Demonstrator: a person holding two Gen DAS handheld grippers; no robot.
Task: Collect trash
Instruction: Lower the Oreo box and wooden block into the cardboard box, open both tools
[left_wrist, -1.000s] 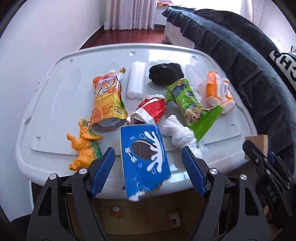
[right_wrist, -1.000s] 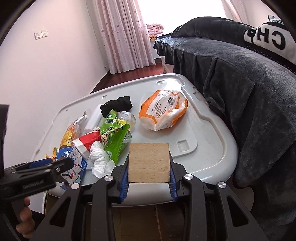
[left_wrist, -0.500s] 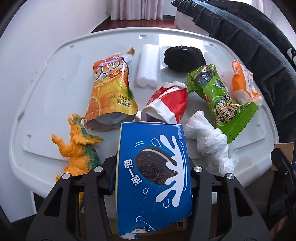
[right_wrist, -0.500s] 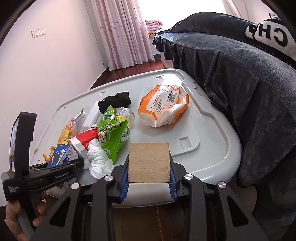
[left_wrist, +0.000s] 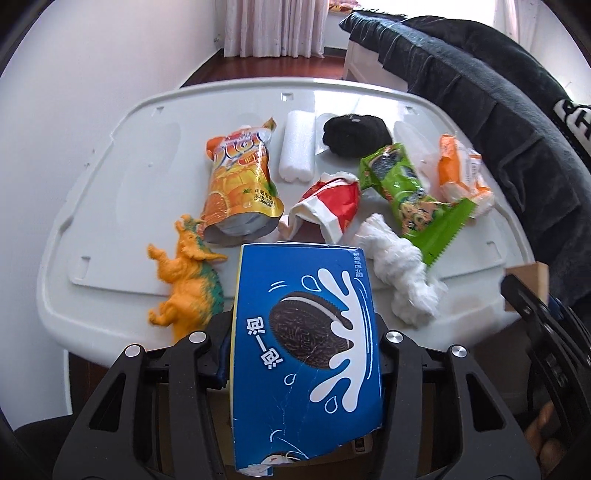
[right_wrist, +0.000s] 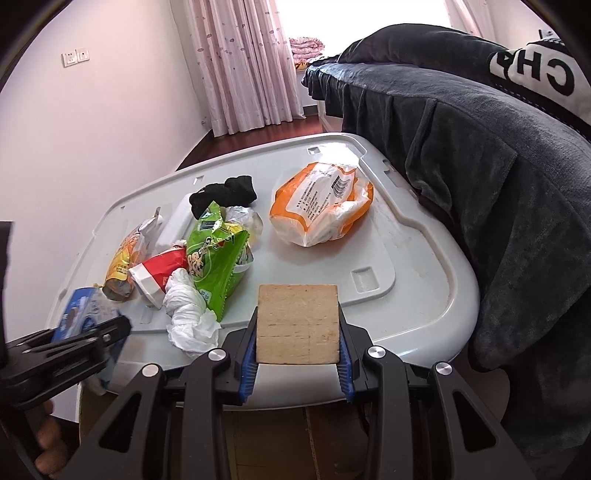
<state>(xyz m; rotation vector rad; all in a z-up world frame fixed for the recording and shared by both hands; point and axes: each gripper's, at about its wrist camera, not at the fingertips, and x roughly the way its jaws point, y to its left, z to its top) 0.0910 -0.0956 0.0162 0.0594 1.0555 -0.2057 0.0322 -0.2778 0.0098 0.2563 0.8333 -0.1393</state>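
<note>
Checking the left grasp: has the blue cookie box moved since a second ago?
Yes. The blue cookie box has come off the white lid toward the camera, now clamped in the left claw, past the lid's near edge.

A pale grey moulded plastic table (left_wrist: 110, 192) carries an orange juice pouch (left_wrist: 240, 184), orange toy dinosaur (left_wrist: 186, 284), green snack wrapper (left_wrist: 410, 192) and crumpled white tissue (left_wrist: 399, 280) ahead of the left hand-held gripper (left_wrist: 303, 332).

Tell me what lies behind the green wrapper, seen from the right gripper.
Behind the green wrapper lie a crumpled clear bag and a black cloth. The wrapper covers the bag's lower part.
</note>
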